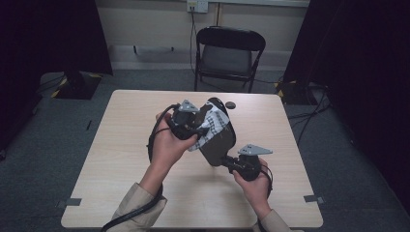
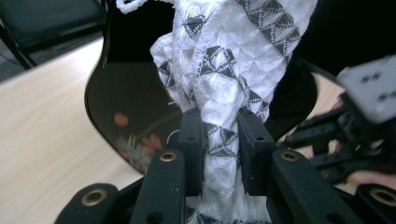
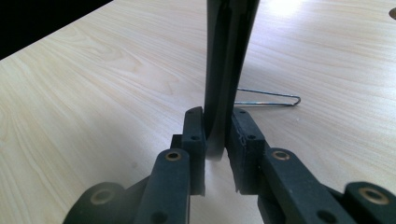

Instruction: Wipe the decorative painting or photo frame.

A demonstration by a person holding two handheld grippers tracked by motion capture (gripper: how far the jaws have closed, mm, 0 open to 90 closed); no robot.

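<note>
A person holds a dark glossy plate [image 1: 220,142] tilted up above the wooden table [image 1: 125,145]. My right gripper [image 1: 227,162] is shut on its lower edge; in the right gripper view the thin black plate [image 3: 229,46] stands edge-on between the pads of my right gripper [image 3: 217,135]. A white cloth with black triangles [image 1: 210,126] lies against the plate's face. My left gripper [image 2: 219,140] is shut on that cloth [image 2: 224,79], bunched between its pads. Behind it the plate [image 2: 130,102] shows a reddish flower pattern. In the high view my left gripper [image 1: 199,129] sits at the plate's left side.
A thin bent wire [image 3: 271,99] lies on the table beyond the plate. A small dark round thing [image 1: 230,105] sits near the table's far edge. A black folding chair [image 1: 227,53] stands behind the table. Black curtains hang at both sides.
</note>
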